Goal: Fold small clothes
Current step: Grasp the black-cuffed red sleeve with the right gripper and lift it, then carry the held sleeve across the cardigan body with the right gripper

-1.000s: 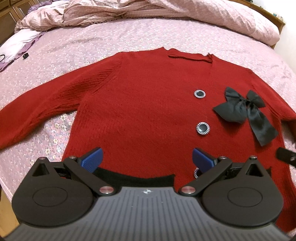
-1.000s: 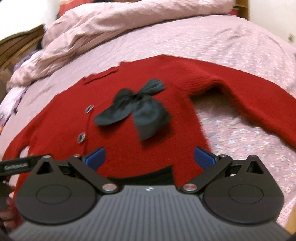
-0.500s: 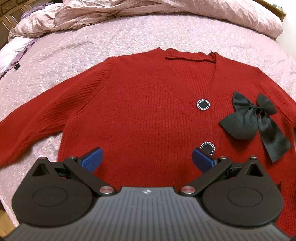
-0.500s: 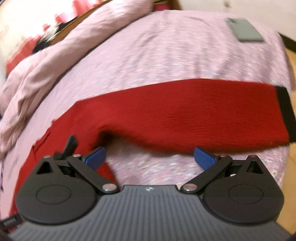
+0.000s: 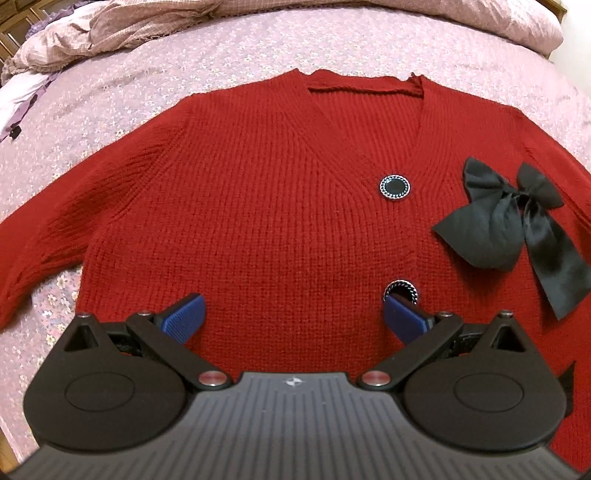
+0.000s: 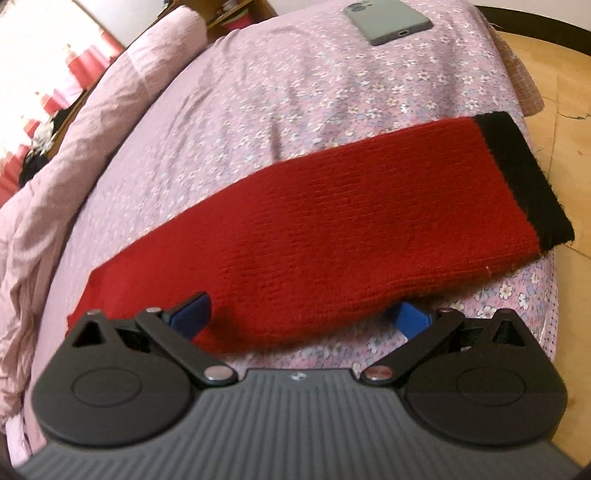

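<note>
On bedsheet (image 6: 258, 92): phone (image 6: 388, 20) beyond sleeve (image 6: 351, 236); quilt (image 6: 92, 129) left

We see the cardigan (image 5: 258, 206) lying flat on the bed (image 5: 221, 66), front side up, neckline toward the far end. A rumpled quilt (image 5: 147, 22) lies behind it, at the far edge. The bow (image 5: 517, 229) sits on the garment's right chest — right of the upper button (image 5: 395, 187), which lies behind the lower button (image 5: 402, 288). In the right wrist view, one sleeve (image 6: 351, 236) extends across the bed toward the bed's edge; a phone (image 6: 388, 20) lies well behind it.
</note>
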